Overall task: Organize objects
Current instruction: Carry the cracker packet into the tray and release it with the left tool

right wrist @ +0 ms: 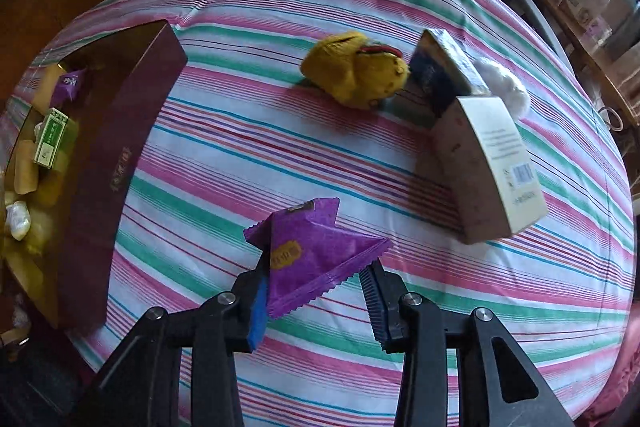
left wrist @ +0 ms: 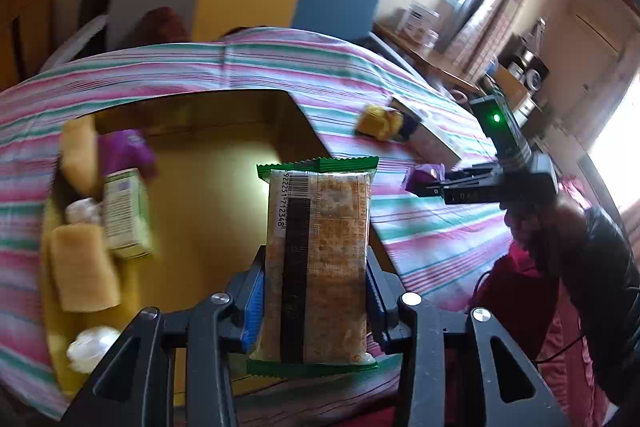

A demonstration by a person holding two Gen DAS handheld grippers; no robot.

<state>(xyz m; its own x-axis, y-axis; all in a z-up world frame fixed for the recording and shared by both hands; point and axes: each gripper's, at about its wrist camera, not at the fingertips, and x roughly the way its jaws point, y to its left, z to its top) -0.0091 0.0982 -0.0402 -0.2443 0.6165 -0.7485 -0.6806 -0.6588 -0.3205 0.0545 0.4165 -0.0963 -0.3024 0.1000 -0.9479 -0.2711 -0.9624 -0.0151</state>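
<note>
1. The open box (right wrist: 120, 147) stands at the left of the striped cloth (right wrist: 280, 147)
2. A small carton (right wrist: 50, 139) and wrapped snacks (left wrist: 84, 267) lie inside it
3. The plush toy (right wrist: 356, 71) lies far right, beside two tilted boxes (right wrist: 480, 163)

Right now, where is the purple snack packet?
In the right wrist view, the purple snack packet sits between the right gripper fingers, above the striped cloth, right of the dark box.

— How many purple packets (right wrist: 316, 255) do I see?
— Two: one here, one in the box (right wrist: 132, 131). Also one cracker pack (left wrist: 320, 259), one yellow plush (right wrist: 356, 71), two upright cartons (right wrist: 484, 163).
</note>
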